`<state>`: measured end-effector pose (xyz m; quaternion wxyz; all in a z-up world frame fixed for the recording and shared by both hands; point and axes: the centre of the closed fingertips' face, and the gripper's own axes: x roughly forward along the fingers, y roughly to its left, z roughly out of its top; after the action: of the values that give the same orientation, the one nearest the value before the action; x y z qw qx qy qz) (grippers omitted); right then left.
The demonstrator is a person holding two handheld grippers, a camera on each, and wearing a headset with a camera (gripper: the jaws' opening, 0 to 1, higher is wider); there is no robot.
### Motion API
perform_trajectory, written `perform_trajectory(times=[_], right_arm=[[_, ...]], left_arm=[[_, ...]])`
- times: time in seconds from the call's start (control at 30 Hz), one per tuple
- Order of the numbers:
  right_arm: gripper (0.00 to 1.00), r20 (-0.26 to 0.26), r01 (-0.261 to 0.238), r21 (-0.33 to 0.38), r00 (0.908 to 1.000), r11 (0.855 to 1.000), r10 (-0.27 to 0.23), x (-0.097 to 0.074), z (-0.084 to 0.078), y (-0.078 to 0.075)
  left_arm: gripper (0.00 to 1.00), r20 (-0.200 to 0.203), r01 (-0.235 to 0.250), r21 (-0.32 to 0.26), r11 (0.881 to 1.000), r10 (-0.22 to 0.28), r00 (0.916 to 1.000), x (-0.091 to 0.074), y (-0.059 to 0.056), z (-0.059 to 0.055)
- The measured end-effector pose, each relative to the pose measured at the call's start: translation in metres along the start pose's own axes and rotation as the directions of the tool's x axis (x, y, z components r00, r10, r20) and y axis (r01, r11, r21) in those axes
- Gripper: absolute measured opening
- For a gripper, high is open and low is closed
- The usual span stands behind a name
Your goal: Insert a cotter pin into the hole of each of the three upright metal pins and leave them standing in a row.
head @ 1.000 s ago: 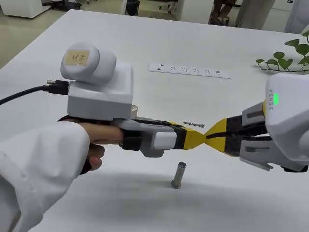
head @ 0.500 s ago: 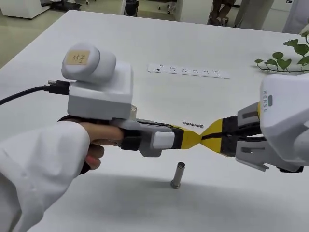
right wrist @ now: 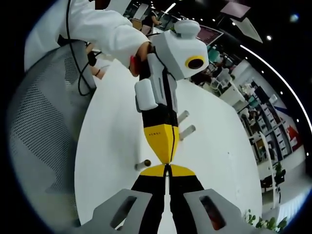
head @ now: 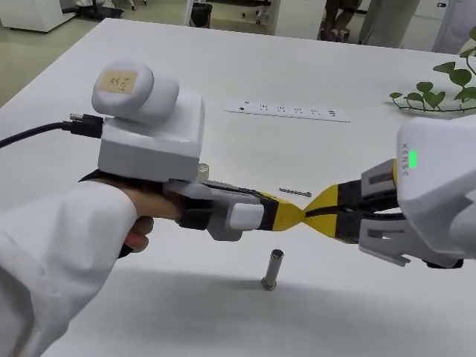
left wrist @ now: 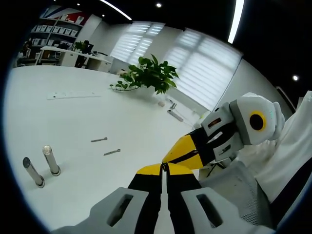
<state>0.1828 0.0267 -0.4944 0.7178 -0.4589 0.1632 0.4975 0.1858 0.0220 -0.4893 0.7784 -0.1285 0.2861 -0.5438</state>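
Over the white tabletop [head: 357,59], head view: left gripper [head: 300,214] and right gripper [head: 312,215] meet nose to nose in the air. Both yellow-and-black jaw pairs are pinched narrow; can't tell if anything thin sits between them. One short upright steel pin [head: 274,268] stands just below the meeting point, untouched. One thin grey wire cotter pin [head: 296,193] lies flat just beyond the jaws. Long white power strip [head: 286,110] sits further back, green leafy plant [head: 439,85] far right. Left gripper view: own jaws together, right gripper's nose against them. Two steel pins [left wrist: 50,160] stand side by side lower left, and two loose cotter pins [left wrist: 99,140] lie flat on open table apart from them. Right gripper view: own jaws together, left gripper dead ahead. Three steel pins [right wrist: 187,130] show, two close together and one alone nearer the person-side edge. Read: probably a hand-over or re-grip of a cotter pin before an insertion; no pin looks fitted, though the holes are too small to be sure. Next: one gripper releases, the other brings the cotter down level with a pin's cross hole. That needs fine alignment and light push, or the pin tips. Room: bare table all round, with strip and plant well clear.
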Motion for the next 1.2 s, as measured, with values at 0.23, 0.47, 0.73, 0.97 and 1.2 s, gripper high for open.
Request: perform_trajectory(times=[0.23,0.47,0.73,0.97,1.2], right_arm=[[0.00,-0.003,-0.016,0.004,0.9999,1.000,0.016,0.002,0.002,0.003],[0.00,0.017,-0.021,0.015,0.9996,1.000,0.021,0.001,0.005,0.004],[0.09,0.020,-0.022,0.047,0.9996,0.999,0.021,0.003,0.002,0.002],[0.11,0.019,-0.057,0.144,0.9983,0.988,0.055,0.003,-0.009,0.003],[0.10,0.087,-0.121,0.226,0.9907,0.967,0.104,0.002,-0.010,0.005]], left_arm=[[0.00,-0.014,-0.006,0.011,1.000,0.006,0.9999,-0.002,-0.001,-0.003],[0.00,-0.005,-0.004,0.000,1.000,0.004,1.0000,-0.006,-0.002,-0.003],[0.00,-0.016,-0.014,0.016,1.000,0.014,0.9998,-0.009,0.001,-0.010],[0.00,0.011,-0.005,0.049,0.999,0.004,0.9999,-0.015,-0.002,-0.004],[0.00,-0.017,-0.001,0.172,0.985,0.004,0.9998,-0.019,-0.006,-0.005]])
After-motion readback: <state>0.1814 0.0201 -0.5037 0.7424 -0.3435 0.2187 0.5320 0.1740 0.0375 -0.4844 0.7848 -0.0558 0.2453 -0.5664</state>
